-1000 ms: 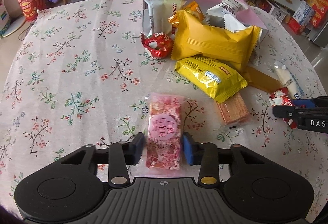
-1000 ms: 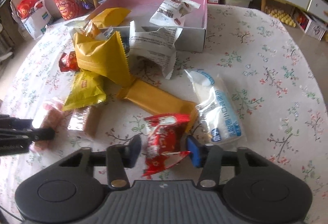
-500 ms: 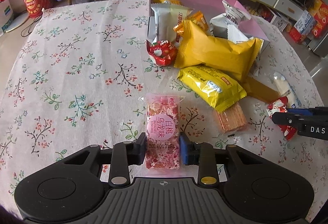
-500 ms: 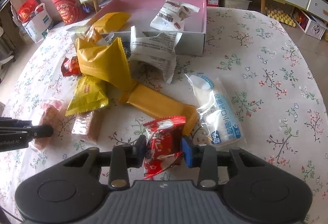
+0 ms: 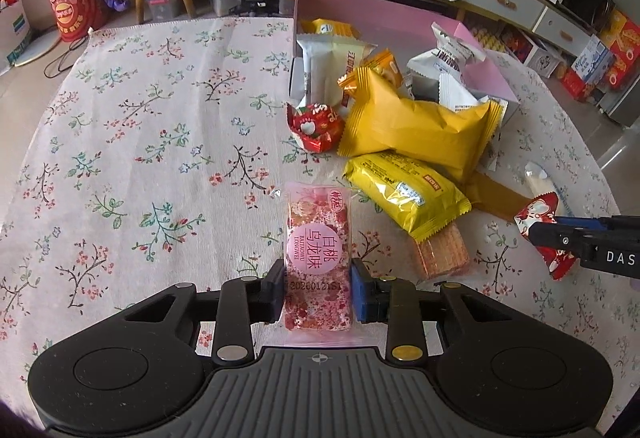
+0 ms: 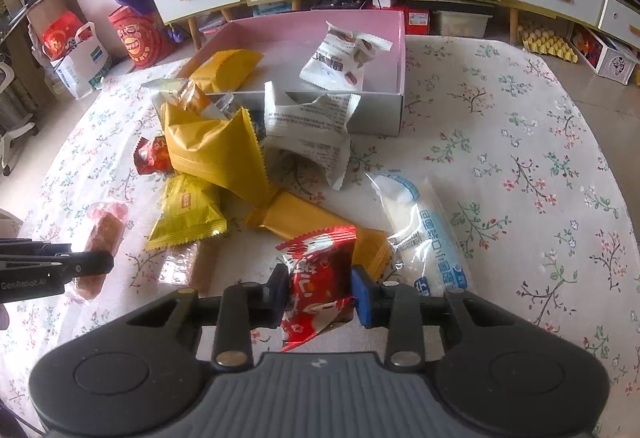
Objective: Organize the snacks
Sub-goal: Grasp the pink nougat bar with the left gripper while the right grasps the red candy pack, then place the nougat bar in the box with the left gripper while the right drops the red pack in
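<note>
Snacks sat in both grippers: the left gripper (image 5: 317, 290) was clamped across the pink packet (image 5: 319, 254), whose long axis ran straight ahead along the fingers, while the right gripper's (image 6: 320, 296) jaws were closing on the red packet (image 6: 318, 276) pinched between them. The pink box (image 6: 394, 77) lay beyond both, across the floral tablecloth (image 5: 140, 141), past the yellow bags (image 5: 416, 125), seemingly a clearer run for the right hand.
</note>
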`<state>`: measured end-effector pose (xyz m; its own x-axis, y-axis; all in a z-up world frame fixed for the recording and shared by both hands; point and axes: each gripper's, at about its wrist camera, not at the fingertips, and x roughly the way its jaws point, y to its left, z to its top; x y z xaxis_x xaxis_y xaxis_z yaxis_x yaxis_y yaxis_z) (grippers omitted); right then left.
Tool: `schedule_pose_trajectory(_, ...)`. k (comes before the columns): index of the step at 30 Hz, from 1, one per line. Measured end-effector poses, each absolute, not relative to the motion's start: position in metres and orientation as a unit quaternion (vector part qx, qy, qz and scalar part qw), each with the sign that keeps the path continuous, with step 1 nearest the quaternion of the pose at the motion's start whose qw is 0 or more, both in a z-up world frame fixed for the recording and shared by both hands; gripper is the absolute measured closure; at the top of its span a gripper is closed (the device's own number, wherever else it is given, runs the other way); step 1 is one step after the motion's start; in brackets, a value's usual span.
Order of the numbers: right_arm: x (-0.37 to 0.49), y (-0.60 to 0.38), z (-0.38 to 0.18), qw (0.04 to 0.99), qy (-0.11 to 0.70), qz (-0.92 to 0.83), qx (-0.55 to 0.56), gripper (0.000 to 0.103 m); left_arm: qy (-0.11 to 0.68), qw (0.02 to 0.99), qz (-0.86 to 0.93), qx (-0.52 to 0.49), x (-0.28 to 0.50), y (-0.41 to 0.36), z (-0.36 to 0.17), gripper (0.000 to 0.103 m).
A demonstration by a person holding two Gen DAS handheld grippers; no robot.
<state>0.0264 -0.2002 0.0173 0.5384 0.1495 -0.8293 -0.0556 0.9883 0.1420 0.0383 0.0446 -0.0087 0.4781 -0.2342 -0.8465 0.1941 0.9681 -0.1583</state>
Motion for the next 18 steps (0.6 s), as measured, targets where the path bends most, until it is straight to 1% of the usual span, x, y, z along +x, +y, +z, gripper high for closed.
schedule_pose_trajectory(12,0.03,-0.204,0.037,0.888,0.45,0.069,0.068,0.084,0.472,0.872,-0.119,-0.041,0.036,0.047,0.009,0.074)
schedule_pose_trajectory(18,0.041,-0.223,0.047,0.894,0.432,0.061,0.105,0.084,0.454,0.882,-0.117,-0.054,0.04,0.046,0.022,0.074)
